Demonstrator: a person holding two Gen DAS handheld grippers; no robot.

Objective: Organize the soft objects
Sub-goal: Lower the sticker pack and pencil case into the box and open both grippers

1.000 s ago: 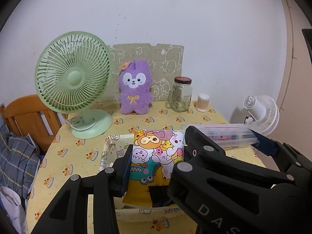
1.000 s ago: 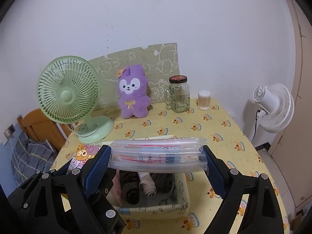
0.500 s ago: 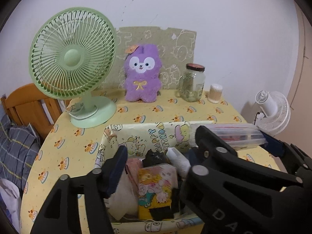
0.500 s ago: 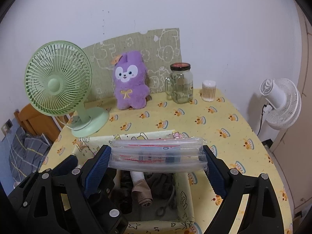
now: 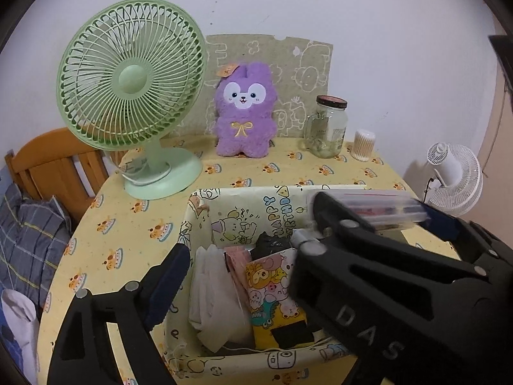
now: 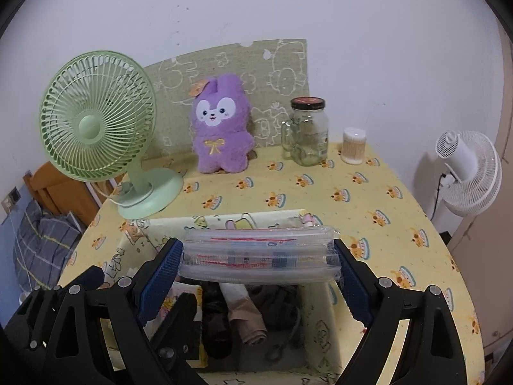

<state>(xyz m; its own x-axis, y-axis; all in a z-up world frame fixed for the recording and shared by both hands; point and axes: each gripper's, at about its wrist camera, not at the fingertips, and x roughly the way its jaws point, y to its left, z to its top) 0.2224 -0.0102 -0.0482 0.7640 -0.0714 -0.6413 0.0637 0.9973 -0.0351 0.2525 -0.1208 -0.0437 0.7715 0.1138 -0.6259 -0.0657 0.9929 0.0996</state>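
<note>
Socks point(image 5: 221, 292) and a cartoon-printed packet point(image 5: 275, 292) are packed in the fabric bin point(image 5: 256, 205) near the table's front edge. The left gripper point(image 5: 237, 256), just opened wide, is held empty over it. A clear pencil case point(image 6: 259, 256) is clamped endwise by the right gripper point(image 6: 258, 258), above the bin's right side.

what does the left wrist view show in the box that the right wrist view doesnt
Left wrist only: the cartoon pouch standing in the fabric box, freed as the left tool has just been opening, beside white cloth.
Right wrist only: a beige roll low in the box.
Both: the clear pencil case clamped in the right tool, and the purple plush.
</note>
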